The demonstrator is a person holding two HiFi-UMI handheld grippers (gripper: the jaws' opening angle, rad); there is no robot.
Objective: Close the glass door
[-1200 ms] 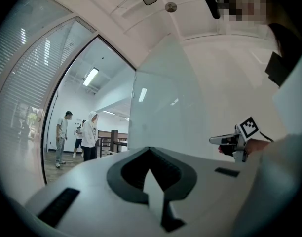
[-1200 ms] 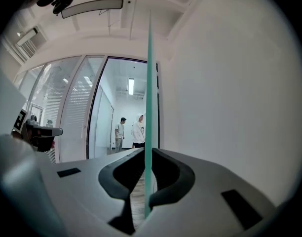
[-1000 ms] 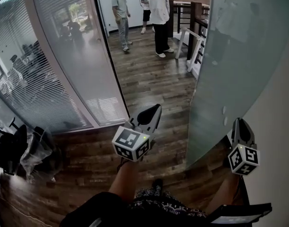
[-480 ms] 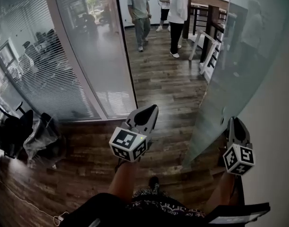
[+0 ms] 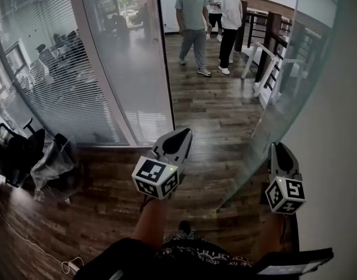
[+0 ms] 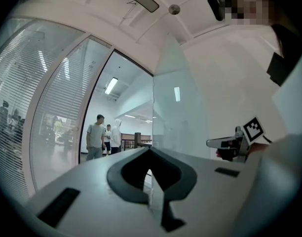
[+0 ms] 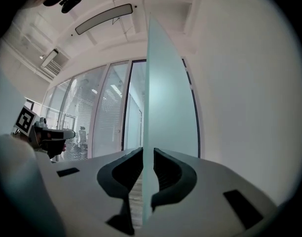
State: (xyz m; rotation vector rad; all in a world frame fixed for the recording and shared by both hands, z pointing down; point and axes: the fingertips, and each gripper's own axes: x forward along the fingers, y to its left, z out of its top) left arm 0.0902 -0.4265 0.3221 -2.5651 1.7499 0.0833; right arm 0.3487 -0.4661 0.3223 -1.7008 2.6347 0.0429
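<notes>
The frosted glass door (image 5: 295, 92) stands ajar on the right, its free edge toward me. My right gripper (image 5: 279, 150) points level at that edge. In the right gripper view the door's edge (image 7: 147, 107) runs straight between the jaws of the right gripper (image 7: 148, 154). Those jaws have just been opening and sit loosely about the glass. My left gripper (image 5: 181, 136) hangs in the doorway left of the door, shut on nothing. Its closed tips (image 6: 150, 154) point past the door (image 6: 178, 117) toward the corridor.
A curved glass partition with blinds (image 5: 79, 69) forms the left side of the doorway. Two people (image 5: 193, 22) stand on the wooden floor beyond, near a dark railing (image 5: 272, 34). A plastic-wrapped bundle (image 5: 53, 168) lies at the lower left. A white wall (image 5: 339, 174) is close on the right.
The door has swung and now looks narrower, more edge-on. The right gripper stayed at its edge and drifted left. The left gripper shifted slightly, and the partition and people slid right in view.
</notes>
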